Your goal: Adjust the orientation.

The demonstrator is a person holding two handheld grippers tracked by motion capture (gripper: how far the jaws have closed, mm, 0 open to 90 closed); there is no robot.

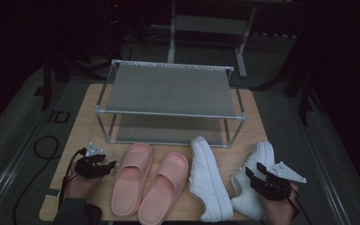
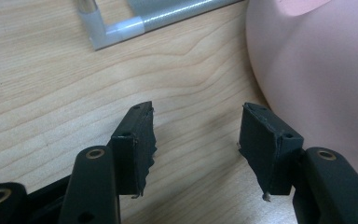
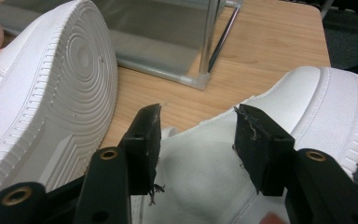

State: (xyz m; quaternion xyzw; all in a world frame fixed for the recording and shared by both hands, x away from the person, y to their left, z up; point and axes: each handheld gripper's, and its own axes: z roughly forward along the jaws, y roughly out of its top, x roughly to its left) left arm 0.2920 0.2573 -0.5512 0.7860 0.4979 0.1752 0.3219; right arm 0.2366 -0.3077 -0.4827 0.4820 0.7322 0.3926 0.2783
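— Two hands come in at the bottom edge of the high view, each with a black tool. What do you make out there?

— Left gripper [image 1: 107, 165] sits on the wooden table [image 1: 82, 126], just beside the left pink slipper [image 1: 132, 178], jaws spread and nothing between them. Right gripper [image 1: 254, 171] hangs over the right white sneaker [image 1: 253, 180], jaws also spread. Between them lie the right pink slipper [image 1: 164, 187] and the left white sneaker [image 1: 208, 180], which is tipped on its side. Behind the row stands a two-tier metal shoe rack [image 1: 171, 89].

— And the left gripper view?

— Left gripper [image 2: 196, 135] is wide apart over bare wood, gripping nothing. The pink slipper [image 2: 317, 79] bulges in at the right, close to the right-hand jaw; I cannot tell whether they touch. A corner of the rack's frame [image 2: 121, 30] shows at the top, which the high view gives only small.

— The right gripper view?

— Right gripper [image 3: 198, 140] stands wide over the opening of the right white sneaker [image 3: 307, 98]; the pads press on nothing I can see. The left sneaker's ribbed sole [image 3: 60, 88] faces the camera, a detail the high view lacks. The rack's leg [image 3: 209, 42] rises behind.
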